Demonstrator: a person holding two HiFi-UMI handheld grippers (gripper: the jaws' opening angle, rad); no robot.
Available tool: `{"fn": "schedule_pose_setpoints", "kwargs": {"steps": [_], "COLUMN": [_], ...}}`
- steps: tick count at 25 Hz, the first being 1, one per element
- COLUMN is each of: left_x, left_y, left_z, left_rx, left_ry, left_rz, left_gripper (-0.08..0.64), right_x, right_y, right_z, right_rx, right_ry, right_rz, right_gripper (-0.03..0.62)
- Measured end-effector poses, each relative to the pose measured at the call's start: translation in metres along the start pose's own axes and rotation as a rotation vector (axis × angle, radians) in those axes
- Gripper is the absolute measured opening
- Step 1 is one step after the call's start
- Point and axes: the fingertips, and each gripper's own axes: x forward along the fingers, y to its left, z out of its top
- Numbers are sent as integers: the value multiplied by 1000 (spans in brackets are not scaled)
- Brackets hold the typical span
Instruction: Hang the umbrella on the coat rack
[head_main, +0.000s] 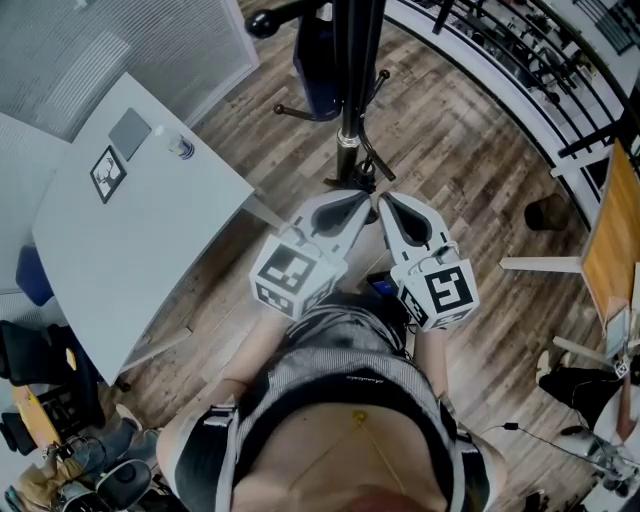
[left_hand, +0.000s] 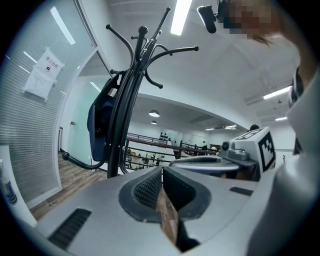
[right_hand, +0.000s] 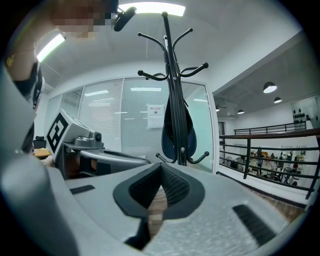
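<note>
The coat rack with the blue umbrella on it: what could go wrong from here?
1. The dark blue umbrella hangs on one side of the slim coat rack. A knock could swing it off its hook.
2. The left gripper and right gripper, fingers shut and empty, point at the rack from nearby. A careless push forward might bump the pole.

Closed, empty jaws of the left gripper facing the black coat rack, a dark blue umbrella hanging at its left side, the right gripper alongside at right.
</note>
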Motion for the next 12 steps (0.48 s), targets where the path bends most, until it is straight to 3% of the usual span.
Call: {"fn": "schedule_pose_setpoints", "kwargs": {"steps": [12], "left_x": [0], "left_y": [4], "left_z": [-2], "left_rx": [-16], "left_ry": [-9], "left_rz": [2], "left_gripper": [12], "right_x": [3], "right_y": [2], "right_z": [-3], "right_rx": [-1], "right_ry": [6], "right_rz": [10], "right_gripper": [2]}}
